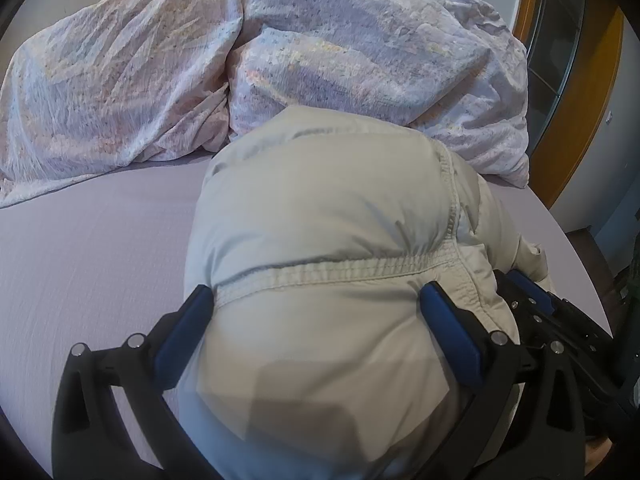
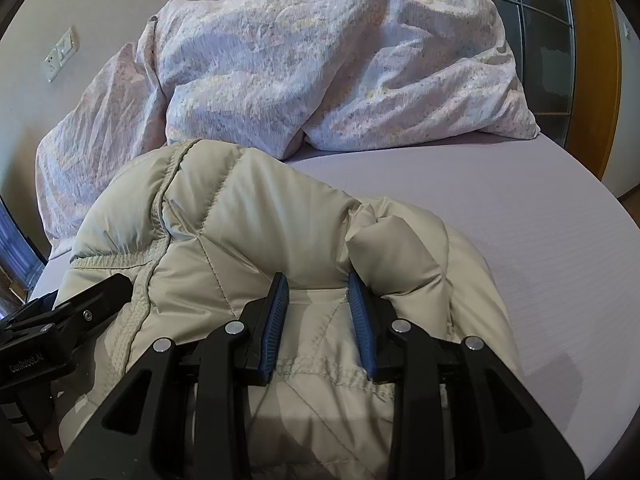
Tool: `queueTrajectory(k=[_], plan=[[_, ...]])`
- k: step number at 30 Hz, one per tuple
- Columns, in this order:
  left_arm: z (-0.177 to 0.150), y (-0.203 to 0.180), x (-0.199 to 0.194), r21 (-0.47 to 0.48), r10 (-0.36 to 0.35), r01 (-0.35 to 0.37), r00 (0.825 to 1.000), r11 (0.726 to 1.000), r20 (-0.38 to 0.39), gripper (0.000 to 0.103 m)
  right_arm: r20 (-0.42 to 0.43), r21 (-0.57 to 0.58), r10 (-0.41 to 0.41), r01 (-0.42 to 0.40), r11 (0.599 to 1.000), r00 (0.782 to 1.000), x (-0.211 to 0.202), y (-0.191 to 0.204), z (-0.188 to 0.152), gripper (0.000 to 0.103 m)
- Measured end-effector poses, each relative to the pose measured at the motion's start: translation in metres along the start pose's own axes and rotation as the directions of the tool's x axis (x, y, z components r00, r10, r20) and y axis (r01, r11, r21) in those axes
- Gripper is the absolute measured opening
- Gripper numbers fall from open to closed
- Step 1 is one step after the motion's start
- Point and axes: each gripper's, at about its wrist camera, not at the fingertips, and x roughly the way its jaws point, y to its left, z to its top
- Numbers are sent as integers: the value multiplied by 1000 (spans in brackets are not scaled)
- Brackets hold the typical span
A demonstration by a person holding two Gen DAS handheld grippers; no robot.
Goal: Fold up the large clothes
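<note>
A puffy beige jacket (image 1: 320, 208) lies bunched on a lilac bed sheet (image 1: 100, 240). In the left wrist view my left gripper (image 1: 316, 320) has its jaws spread wide around a thick roll of the jacket. Both blue pads (image 1: 188, 332) press into the roll's sides along a stitched seam. In the right wrist view my right gripper (image 2: 318, 316) is shut on a narrower fold of the jacket (image 2: 240, 208), which puffs up around its right pad. The two grippers sit side by side: the right one (image 1: 532, 292) shows beside the left's right finger, and the left one (image 2: 80, 308) at the lower left.
A crumpled pale floral duvet (image 1: 280, 52) (image 2: 320, 60) is heaped right behind the jacket. Bare sheet (image 2: 520, 240) spreads to the right up to the bed's edge. A wall socket (image 2: 60, 58) sits at the left. A wooden door frame (image 1: 576, 120) with glass stands at the right.
</note>
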Motion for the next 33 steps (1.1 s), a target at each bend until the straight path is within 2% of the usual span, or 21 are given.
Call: queueTrajectory(k=[11,15,17,18,19,20,21,22,24,27,29,30,33], plan=[[3,-1,5,8,17,-17,1000,1000,-2,101,-15,-20,-19,19,1000,1000,4,2,3,33],[8,-2,5,29,27,-26,999,999,-26,101,-79,-29,-39,36,999,996,3,5,11,33],[13,0,0,42,17,-14,998,999,-61,101,-144,-7,-26,25,1000,989,-2,4,20,34],[13,1,-3,41,7,-4,997,999,-77,101,-173,11,1,1,1000,985,-6,1,25,42],[15,4,-7,33,-6,10,995,999,-96,101,-198,44,53,-45,998,979,-13,-3,30,54],[19,12,-13,18,-25,27,993,999,-113,101,-192,62,75,-64,996,979,-21,-7,34,61],[20,18,-19,7,-42,44,992,999,-120,101,-184,70,79,-67,995,980,-28,-10,36,77],[19,21,-24,3,-55,56,991,998,-123,101,-166,82,74,-61,995,983,-41,-17,41,87],[21,34,-33,-5,-84,85,987,996,-135,101,-155,115,88,-70,991,984,-54,-31,46,96],[22,54,-37,-30,-121,117,978,993,-171,101,-236,225,166,-112,968,957,-51,-60,51,101],[22,63,-36,-56,-151,142,968,988,-198,101,-315,280,209,-120,953,926,-40,-73,46,101],[23,67,-35,-65,-160,150,966,987,-205,101,-362,317,238,-122,941,901,-32,-79,42,101],[18,72,-36,-84,-177,162,961,983,-215,101,-420,409,315,-132,903,851,-18,-92,27,101]])
